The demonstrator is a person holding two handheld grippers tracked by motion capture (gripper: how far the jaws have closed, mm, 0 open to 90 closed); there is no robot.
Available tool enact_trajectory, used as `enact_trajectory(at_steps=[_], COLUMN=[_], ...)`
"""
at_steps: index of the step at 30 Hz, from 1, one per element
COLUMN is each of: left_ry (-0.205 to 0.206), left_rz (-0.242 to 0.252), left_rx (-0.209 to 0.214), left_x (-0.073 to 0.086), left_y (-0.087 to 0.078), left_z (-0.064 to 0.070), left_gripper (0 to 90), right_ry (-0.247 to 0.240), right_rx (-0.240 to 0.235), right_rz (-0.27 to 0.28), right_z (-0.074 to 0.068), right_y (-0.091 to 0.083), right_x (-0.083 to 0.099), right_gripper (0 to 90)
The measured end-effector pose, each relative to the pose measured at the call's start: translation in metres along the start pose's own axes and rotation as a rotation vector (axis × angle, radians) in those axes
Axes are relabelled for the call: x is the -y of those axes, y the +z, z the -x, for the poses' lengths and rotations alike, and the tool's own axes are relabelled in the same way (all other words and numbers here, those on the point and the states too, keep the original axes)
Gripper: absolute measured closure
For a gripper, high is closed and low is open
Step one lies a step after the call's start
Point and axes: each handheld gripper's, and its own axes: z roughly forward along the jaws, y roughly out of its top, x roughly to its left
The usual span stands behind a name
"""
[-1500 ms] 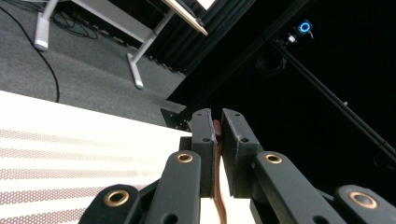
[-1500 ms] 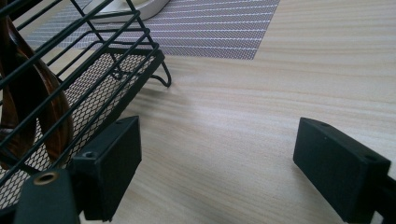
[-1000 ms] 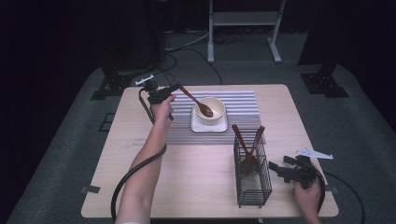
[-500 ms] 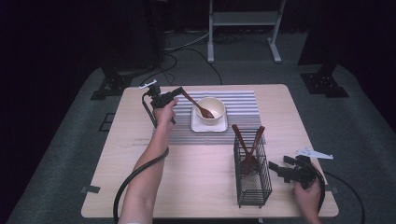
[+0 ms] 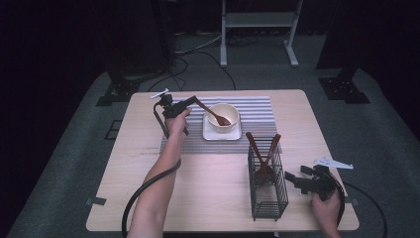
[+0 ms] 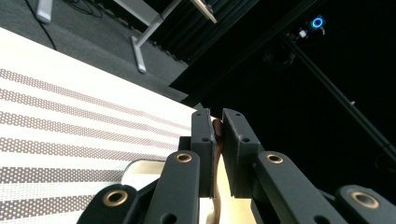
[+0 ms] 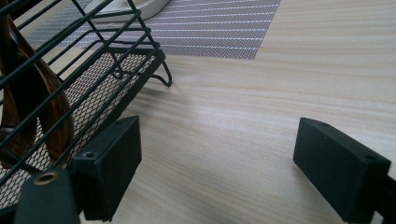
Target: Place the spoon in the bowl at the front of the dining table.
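Observation:
A brown wooden spoon (image 5: pixel 214 114) leans into the cream bowl (image 5: pixel 224 117), which stands on a white square plate (image 5: pixel 209 133) on the striped mat. My left gripper (image 5: pixel 194 100) is shut on the spoon's handle end (image 6: pixel 217 135), left of the bowl. A black wire basket (image 5: pixel 267 181) at the front right holds two more wooden utensils (image 5: pixel 262 148). My right gripper (image 5: pixel 289 178) rests low on the table just right of the basket, jaws wide open with bare wood between them (image 7: pixel 219 154). The basket's mesh (image 7: pixel 56 93) and a dark utensil (image 7: pixel 28 102) show at the left of the right gripper view.
The grey striped placemat (image 5: pixel 257 111) covers the table's far middle. A black cable (image 5: pixel 143 191) trails from the left gripper along the forearm. A metal stand (image 5: pixel 257 29) and dark equipment bases stand on the floor beyond the table (image 5: pixel 208 198).
My left gripper has shifted slightly left and toward me with the spoon handle, tilting the spoon in the bowl. The right gripper has stayed put beside the basket.

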Motion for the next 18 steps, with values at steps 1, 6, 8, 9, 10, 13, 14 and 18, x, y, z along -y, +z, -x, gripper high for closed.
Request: enact_trajectory(at_steps=[1, 6, 8, 9, 10, 13, 14, 18], left_ry=[0.003, 0.007, 0.013, 0.01, 0.01, 0.011, 0.012, 0.028], left_rz=[-0.002, -0.01, -0.018, -0.017, -0.017, -0.025, -0.026, -0.034], left_rx=[-0.004, -0.012, -0.012, -0.008, -0.008, -0.012, -0.013, -0.028], left_x=[0.0, 0.0001, 0.0007, 0.001, 0.001, 0.0017, 0.0018, 0.0024], left_y=[-0.0001, -0.0004, -0.0006, -0.0007, -0.0007, -0.0016, -0.0018, -0.0036], left_z=[-0.0002, -0.0014, -0.0021, -0.0024, -0.0024, -0.0035, -0.004, -0.0061], left_gripper=[83.5, 83.1, 81.7, 81.7, 81.7, 79.4, 78.1, 72.9], right_ry=[-0.001, -0.001, -0.001, -0.001, -0.001, -0.001, -0.001, -0.001], right_rx=[0.0, 0.0, 0.0, 0.0, 0.0, 0.001, 0.001, 0.0], right_rz=[0.0, 0.001, 0.0, 0.0, 0.0, 0.0, 0.0, 0.0], right_z=[0.0001, 0.0001, 0.0001, 0.0001, 0.0001, 0.0, 0.0, 0.0], right_y=[0.0001, 0.0001, 0.0001, 0.0001, 0.0001, 0.0001, 0.0001, 0.0001], right_x=[0.0, 0.0, 0.0, 0.0, 0.0, 0.0, 0.0, 0.0], right_gripper=[14.1, 14.1, 14.1, 14.1, 14.1, 14.1, 14.1, 14.0])
